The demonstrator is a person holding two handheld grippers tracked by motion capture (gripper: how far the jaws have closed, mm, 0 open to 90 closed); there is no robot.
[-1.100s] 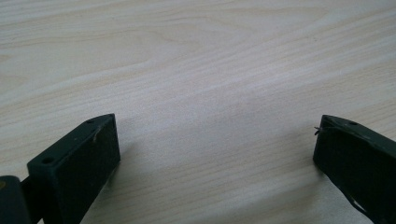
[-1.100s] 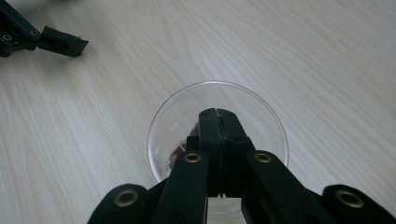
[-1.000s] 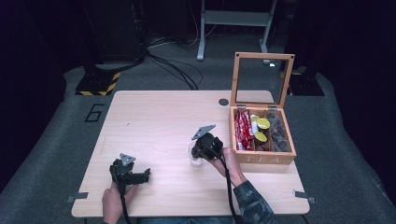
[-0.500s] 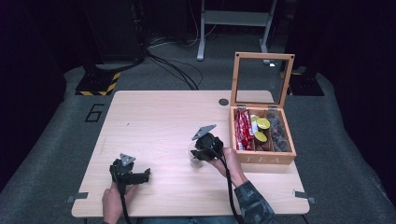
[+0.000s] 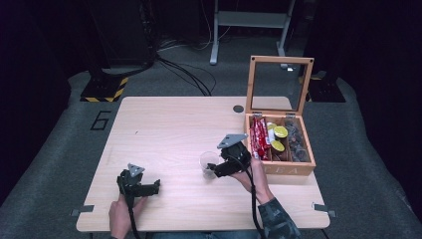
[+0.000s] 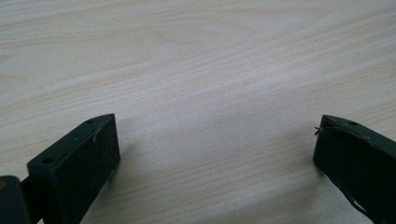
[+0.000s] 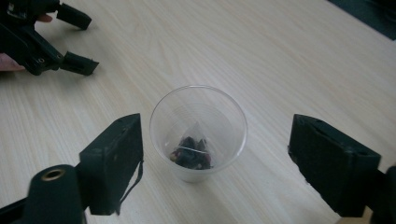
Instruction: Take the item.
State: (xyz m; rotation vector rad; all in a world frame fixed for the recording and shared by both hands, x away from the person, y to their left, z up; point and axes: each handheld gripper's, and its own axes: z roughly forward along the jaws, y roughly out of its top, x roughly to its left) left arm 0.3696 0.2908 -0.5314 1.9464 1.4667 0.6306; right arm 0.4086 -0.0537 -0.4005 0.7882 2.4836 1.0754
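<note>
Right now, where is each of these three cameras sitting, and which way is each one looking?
High view: sits above the person's side, looking forward and down on the table, the wooden box, both forearms and each hand-held gripper.
Left gripper view: rides the left hand-held gripper, looking down at bare tabletop between its open jaws.
Right gripper view: rides the right hand-held gripper, looking down at the plastic cup with a tea bag inside.
Shared: the high and right gripper views both show the cup and the left hand-held gripper.

Black claws (image 5: 208,171), camouflage sleeve (image 5: 275,219)
</note>
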